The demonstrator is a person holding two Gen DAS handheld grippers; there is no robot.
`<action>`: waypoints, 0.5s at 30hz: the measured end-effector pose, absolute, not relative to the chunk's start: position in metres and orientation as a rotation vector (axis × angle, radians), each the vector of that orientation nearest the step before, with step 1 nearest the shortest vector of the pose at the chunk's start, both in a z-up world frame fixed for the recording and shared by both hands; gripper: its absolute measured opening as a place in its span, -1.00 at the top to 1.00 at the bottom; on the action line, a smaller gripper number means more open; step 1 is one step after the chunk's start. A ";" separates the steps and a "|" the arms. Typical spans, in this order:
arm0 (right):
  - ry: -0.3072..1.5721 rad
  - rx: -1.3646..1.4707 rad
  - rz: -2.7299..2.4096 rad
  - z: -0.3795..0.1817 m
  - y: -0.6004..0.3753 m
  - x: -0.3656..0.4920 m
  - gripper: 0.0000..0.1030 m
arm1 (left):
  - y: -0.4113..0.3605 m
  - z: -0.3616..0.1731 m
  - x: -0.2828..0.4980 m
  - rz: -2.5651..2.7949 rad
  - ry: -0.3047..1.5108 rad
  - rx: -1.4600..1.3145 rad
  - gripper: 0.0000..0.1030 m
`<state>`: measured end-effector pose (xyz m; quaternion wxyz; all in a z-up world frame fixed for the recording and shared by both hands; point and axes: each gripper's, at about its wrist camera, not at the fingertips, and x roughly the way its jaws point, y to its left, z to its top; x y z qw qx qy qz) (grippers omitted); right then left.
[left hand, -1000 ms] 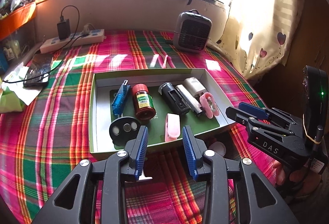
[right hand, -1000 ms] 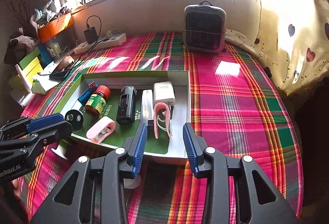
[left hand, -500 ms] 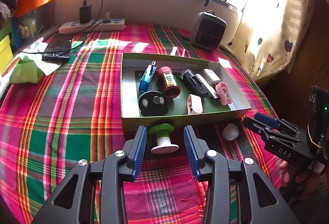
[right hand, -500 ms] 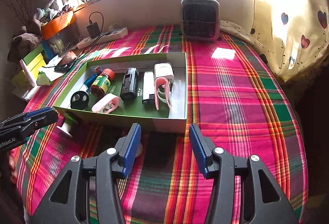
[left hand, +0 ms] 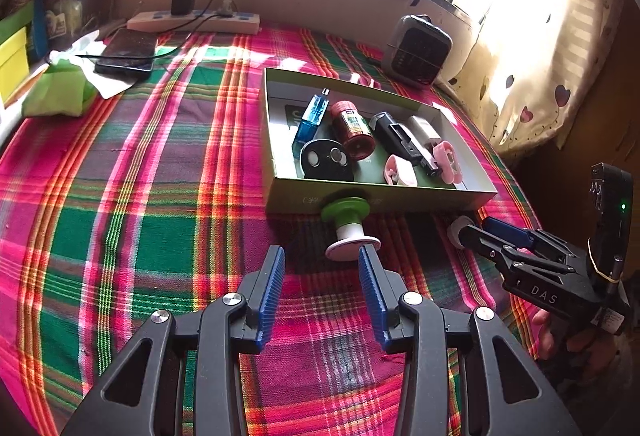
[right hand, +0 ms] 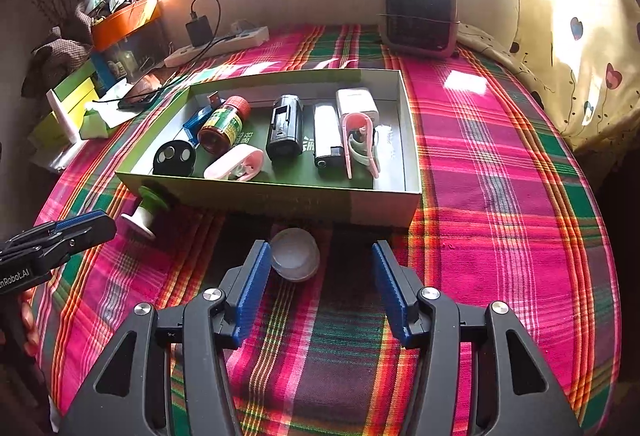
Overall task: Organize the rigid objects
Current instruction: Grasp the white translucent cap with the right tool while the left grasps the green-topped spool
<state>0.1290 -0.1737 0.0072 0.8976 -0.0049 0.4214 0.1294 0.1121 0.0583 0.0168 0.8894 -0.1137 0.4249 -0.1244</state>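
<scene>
A bed or table covered in a bright plaid cloth (right hand: 500, 164) of pink, green and orange fills both views, with a barred window behind it and a heart-print curtain (left hand: 532, 48) on the right side. On the cloth sits a shallow green cardboard box (right hand: 304, 202), open at the top. A small grey fan heater (right hand: 420, 16) stands beyond the box near the wall, and a white power strip (left hand: 192, 21) with a black charger plugged in lies along the wall beside a dark phone (left hand: 127, 50).

Inside the box, laid side by side, are a black battery-like block (right hand: 285, 128), a white and black oblong device (right hand: 327, 136), a white charger cube (right hand: 357, 103), a red-capped brown bottle with a green label (right hand: 222, 124), a blue USB stick (right hand: 198, 120), a black disc with two round silver inserts (right hand: 175, 157), and two pink clips (right hand: 236, 166).

Outside the box, touching its near wall, a white spool with a green top (left hand: 347, 228) lies tilted on the cloth. A small round white lid or cup (right hand: 295, 254) rests near the same wall, further right.

The left gripper (left hand: 322, 272) hovers just short of the spool with its blue-padded jaws apart and nothing between them. The right gripper (right hand: 318, 274) also has its jaws spread wide, with the white lid lying just beside its left pad, not clamped.
</scene>
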 end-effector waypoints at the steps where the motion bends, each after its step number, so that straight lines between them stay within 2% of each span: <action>1: 0.875 -0.014 0.271 0.007 -0.171 0.129 -0.05 | 0.059 0.017 0.112 -0.263 0.881 -0.238 0.27; 15: 0.909 -0.052 0.221 -0.002 -0.151 0.137 -0.05 | 0.059 0.013 0.119 -0.333 0.900 -0.264 0.27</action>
